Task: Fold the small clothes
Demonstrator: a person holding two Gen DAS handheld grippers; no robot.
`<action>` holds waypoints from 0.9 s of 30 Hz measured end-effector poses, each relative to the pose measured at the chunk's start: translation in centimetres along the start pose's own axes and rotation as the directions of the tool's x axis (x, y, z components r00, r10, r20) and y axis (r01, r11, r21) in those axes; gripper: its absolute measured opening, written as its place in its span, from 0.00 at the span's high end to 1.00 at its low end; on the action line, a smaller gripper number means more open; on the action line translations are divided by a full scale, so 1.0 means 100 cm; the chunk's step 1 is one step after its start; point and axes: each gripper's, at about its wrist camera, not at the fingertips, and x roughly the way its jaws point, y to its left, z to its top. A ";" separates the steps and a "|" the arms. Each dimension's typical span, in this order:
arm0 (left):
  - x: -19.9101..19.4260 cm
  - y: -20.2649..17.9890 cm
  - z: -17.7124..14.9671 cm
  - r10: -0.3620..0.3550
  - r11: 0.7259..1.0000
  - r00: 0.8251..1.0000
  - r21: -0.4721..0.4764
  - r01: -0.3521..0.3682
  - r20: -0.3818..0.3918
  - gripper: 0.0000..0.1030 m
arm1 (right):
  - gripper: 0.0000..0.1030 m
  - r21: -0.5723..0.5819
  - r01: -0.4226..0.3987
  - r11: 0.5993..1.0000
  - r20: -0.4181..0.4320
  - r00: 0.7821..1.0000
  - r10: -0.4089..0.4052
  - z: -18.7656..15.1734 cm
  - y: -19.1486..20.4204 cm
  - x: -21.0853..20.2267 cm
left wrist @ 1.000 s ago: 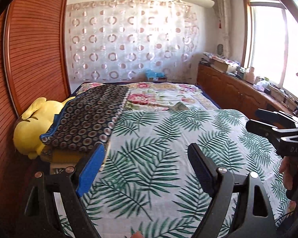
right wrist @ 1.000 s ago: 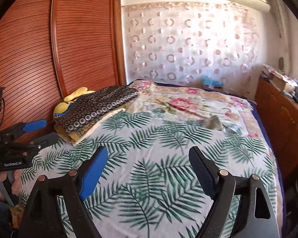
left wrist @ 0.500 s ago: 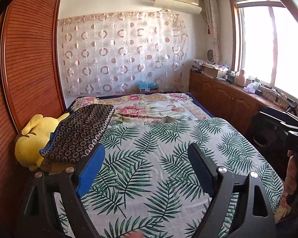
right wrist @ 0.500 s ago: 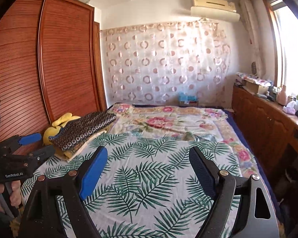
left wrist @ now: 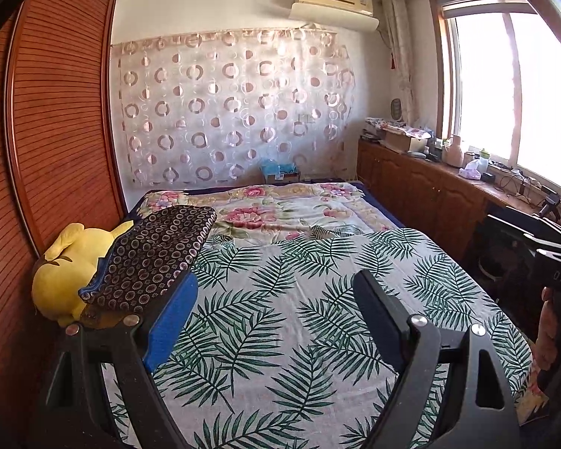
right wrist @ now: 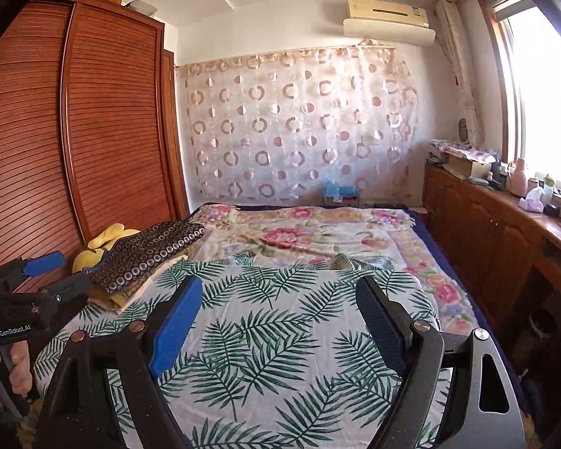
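Reading "GenRobot.AI", left hand-held gripper (right wrist: 52, 277) open

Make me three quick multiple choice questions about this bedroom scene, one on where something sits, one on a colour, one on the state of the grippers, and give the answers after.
1. Where does the dark circle-patterned folded cloth lie?
A. at the wardrobe side of the bed, partly over the plush toy
B. on the window counter
C. on the floor

2. What colour is the plush toy?
A. red
B. yellow
C. white

3. How do the left gripper and right gripper stand?
A. both shut on cloth
B. one open, one shut
C. both open and empty

Answers: 1 A, it rests by the slatted wardrobe, overlapping the toy. 2 B, its body is plain yellow. 3 C, only the leaf-print sheet shows between each pair of jaws.
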 end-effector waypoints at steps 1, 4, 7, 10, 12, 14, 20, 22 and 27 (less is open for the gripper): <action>0.000 0.000 0.000 0.003 1.000 1.000 0.000 -0.003 0.001 0.17 | 0.17 -0.001 0.003 1.000 -0.001 1.000 -0.003 0.002 0.000 0.001; 0.000 0.001 -0.001 0.004 1.000 1.000 -0.005 -0.004 0.000 0.17 | 0.17 -0.001 0.004 1.000 -0.002 1.000 -0.004 0.002 -0.002 -0.002; 0.000 0.001 -0.002 0.008 1.000 1.000 -0.008 -0.008 0.000 0.17 | 0.17 0.002 0.003 1.000 -0.005 1.000 -0.003 0.004 -0.004 -0.001; -0.001 0.001 -0.002 0.010 1.000 1.000 -0.013 -0.010 0.003 0.17 | 0.17 0.003 0.003 1.000 -0.004 1.000 -0.003 0.007 -0.005 -0.002; -0.001 0.001 -0.002 0.013 1.000 1.000 -0.013 -0.013 0.004 0.17 | 0.17 0.003 -0.001 1.000 -0.007 1.000 0.001 0.007 -0.009 0.000; -0.001 0.002 -0.001 0.015 1.000 1.000 -0.016 -0.014 0.005 0.17 | 0.17 0.006 -0.003 1.000 -0.010 1.000 0.003 0.008 -0.011 0.001; -0.002 0.003 0.000 0.014 1.000 1.000 -0.017 -0.014 0.005 0.17 | 0.17 0.007 -0.006 1.000 -0.010 1.000 0.006 0.009 -0.016 0.002; -0.002 0.003 -0.001 0.016 1.000 1.000 -0.016 -0.016 0.005 0.17 | 0.17 0.006 -0.008 1.000 -0.010 1.000 0.008 0.009 -0.017 0.003; -0.002 0.003 -0.001 0.015 1.000 1.000 -0.018 -0.015 0.005 0.17 | 0.17 0.005 -0.008 1.000 -0.009 1.000 0.008 0.010 -0.018 0.003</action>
